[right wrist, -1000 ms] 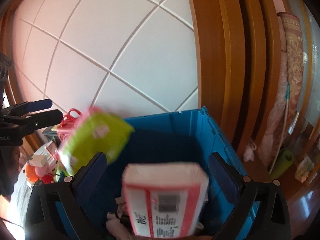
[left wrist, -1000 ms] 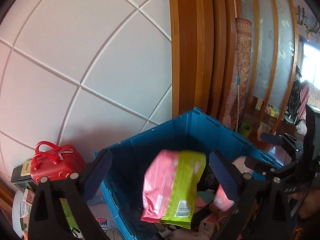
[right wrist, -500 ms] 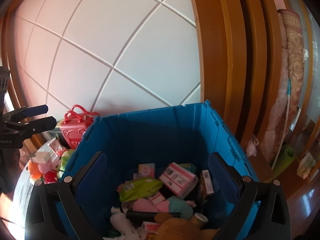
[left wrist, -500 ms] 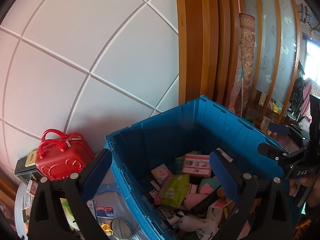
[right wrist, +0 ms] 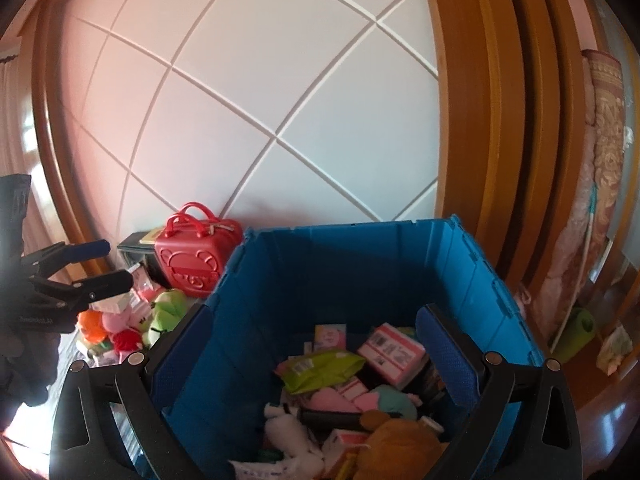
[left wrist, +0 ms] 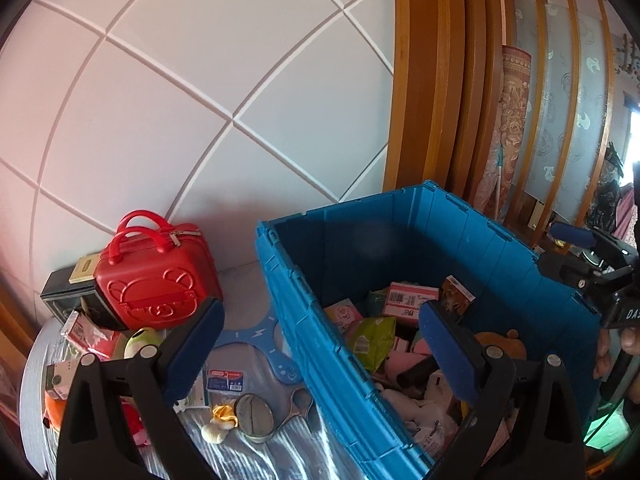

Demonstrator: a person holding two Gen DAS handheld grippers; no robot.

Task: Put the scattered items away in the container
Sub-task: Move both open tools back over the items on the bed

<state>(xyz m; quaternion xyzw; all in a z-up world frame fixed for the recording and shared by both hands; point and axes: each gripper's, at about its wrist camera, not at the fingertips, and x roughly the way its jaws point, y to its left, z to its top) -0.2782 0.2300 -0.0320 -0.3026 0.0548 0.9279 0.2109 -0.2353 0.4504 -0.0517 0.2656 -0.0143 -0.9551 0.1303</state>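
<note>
Both your left gripper [left wrist: 320, 344] and your right gripper [right wrist: 312, 344] hang with jaws wide apart and nothing between them, above the blue container [right wrist: 472, 280]. Inside it lie a green packet [right wrist: 320, 368], a pink-and-white box [right wrist: 394, 350] and a brown plush [right wrist: 396, 440], the pile partly hidden by the fingers. On the table left of the container you have a red case [left wrist: 154, 276], a small mirror [left wrist: 254, 416] and soft toys [right wrist: 120, 328], several cut off behind your left gripper's frame.

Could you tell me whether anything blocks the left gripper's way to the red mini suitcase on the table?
Nothing visible does. The left gripper is open and empty, and the red mini suitcase stands exposed beside the blue crate, with smaller clutter only in front of its base.
</note>
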